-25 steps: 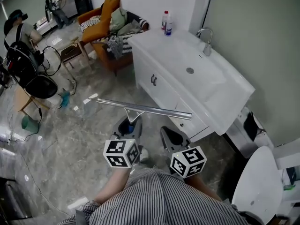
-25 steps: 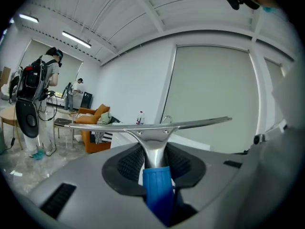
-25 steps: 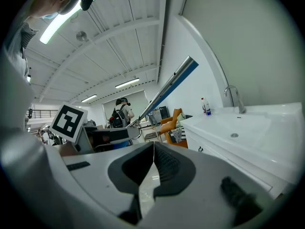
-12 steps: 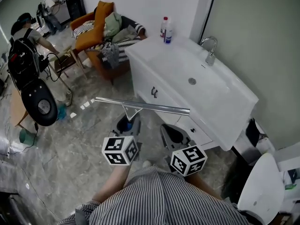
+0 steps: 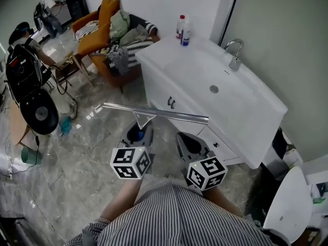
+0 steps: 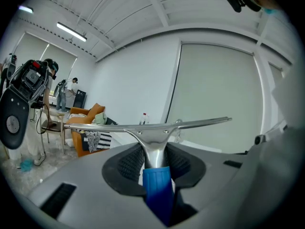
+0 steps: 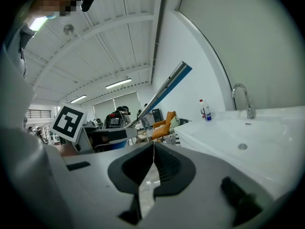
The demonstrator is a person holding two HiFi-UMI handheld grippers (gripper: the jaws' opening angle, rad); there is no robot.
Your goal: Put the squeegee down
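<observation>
The squeegee (image 5: 154, 112) has a long metal blade bar held level above the floor, a metal neck and a blue handle (image 6: 157, 187). My left gripper (image 5: 139, 135) is shut on that handle, its ribbed pads pressing the neck from both sides. In the left gripper view the bar (image 6: 147, 125) spans the frame crosswise. My right gripper (image 5: 188, 146) hangs beside it, shut, with nothing between its pads (image 7: 153, 162); in its view the squeegee's bar (image 7: 164, 89) shows end-on up left. Both grippers sit in front of the white vanity (image 5: 215, 86).
The white sink counter has a chrome tap (image 5: 236, 53) and two bottles (image 5: 183, 31) at its back. A toilet (image 5: 287, 204) stands at lower right. An orange armchair (image 5: 105, 35) piled with clothes, cables, a black device (image 5: 31, 91) and other people (image 5: 46, 6) fill the left side.
Both grippers and the squeegee have travelled together across the floor, and the vanity and the room have shifted in the head view. The grip on the handle is unchanged.
</observation>
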